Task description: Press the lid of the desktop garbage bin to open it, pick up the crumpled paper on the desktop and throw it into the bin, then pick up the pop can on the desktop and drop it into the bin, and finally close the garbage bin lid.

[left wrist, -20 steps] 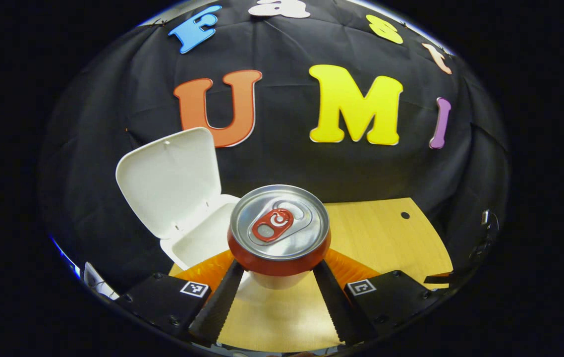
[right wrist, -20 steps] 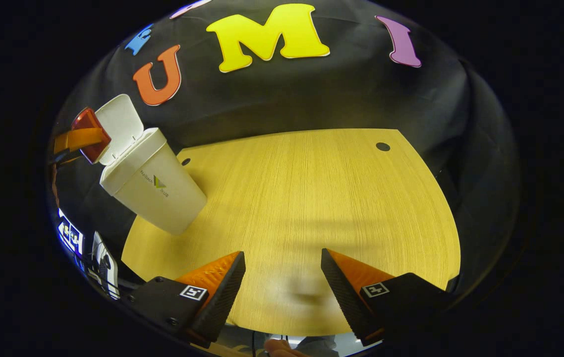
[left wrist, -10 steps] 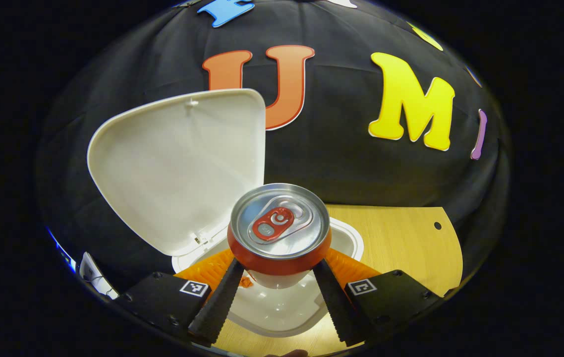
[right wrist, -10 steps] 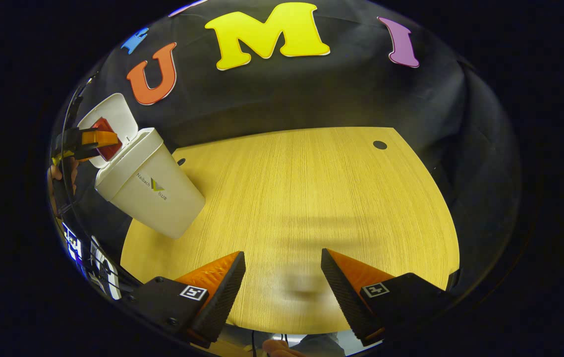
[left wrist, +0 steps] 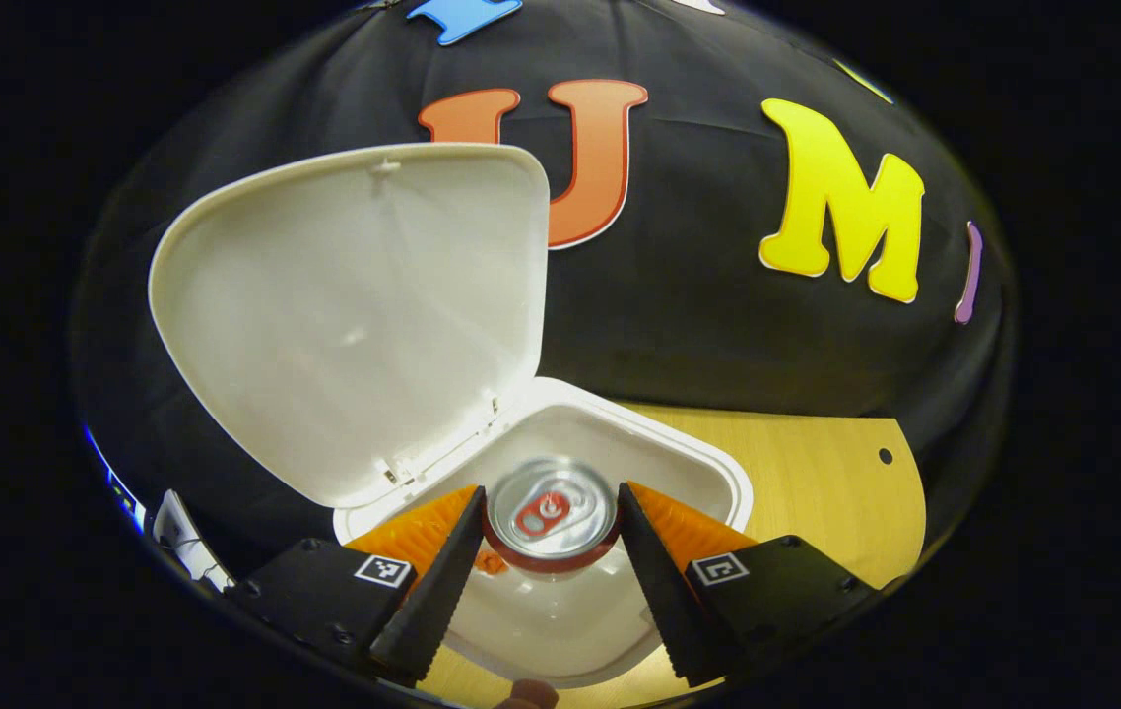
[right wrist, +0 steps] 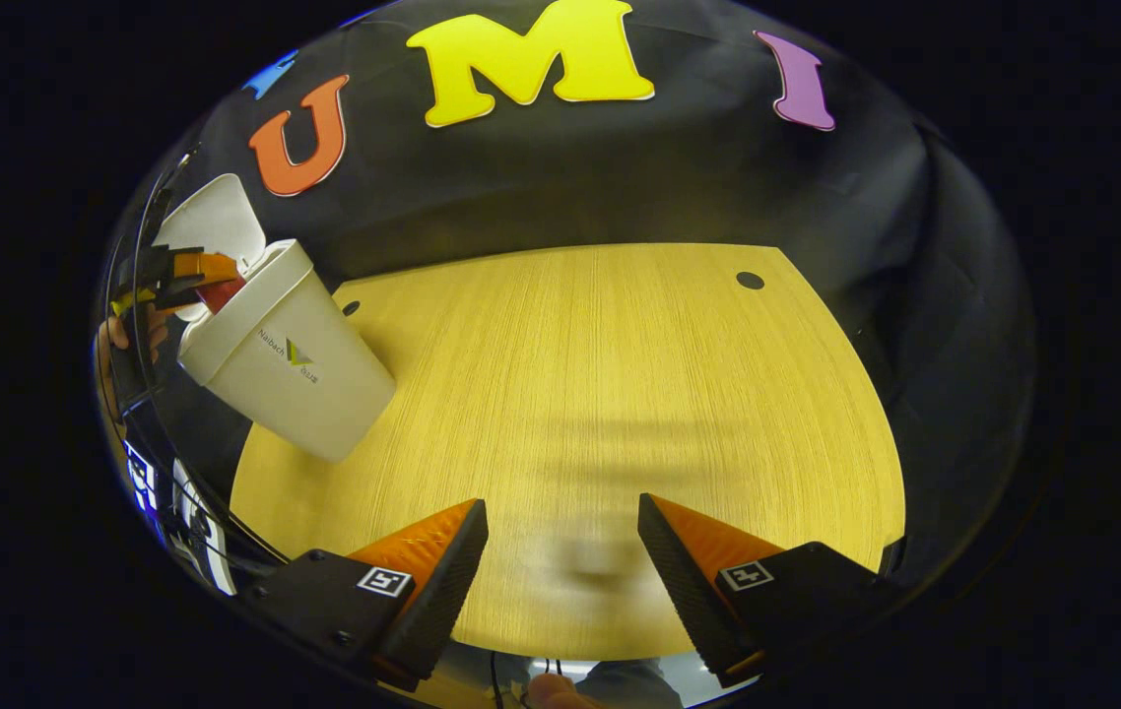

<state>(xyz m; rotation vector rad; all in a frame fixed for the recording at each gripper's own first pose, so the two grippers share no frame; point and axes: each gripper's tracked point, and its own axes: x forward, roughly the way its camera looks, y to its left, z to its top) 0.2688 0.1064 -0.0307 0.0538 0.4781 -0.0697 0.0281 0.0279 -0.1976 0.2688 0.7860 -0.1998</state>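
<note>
Red can [left wrist: 549, 519] drops into the bin [left wrist: 718, 473], freed by the spread left gripper [left wrist: 546, 571]; right gripper [right wrist: 560, 571] gapes empty; lid [left wrist: 344, 305] remains to close.

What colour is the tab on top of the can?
Red, on the silver top of the can; clearest in the left gripper view.

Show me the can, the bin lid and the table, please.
can [left wrist: 549, 512], left gripper view, its silver top.
bin lid [left wrist: 344, 305], left gripper view, its inner face.
table [right wrist: 620, 374], right gripper view, bare wood.
</note>
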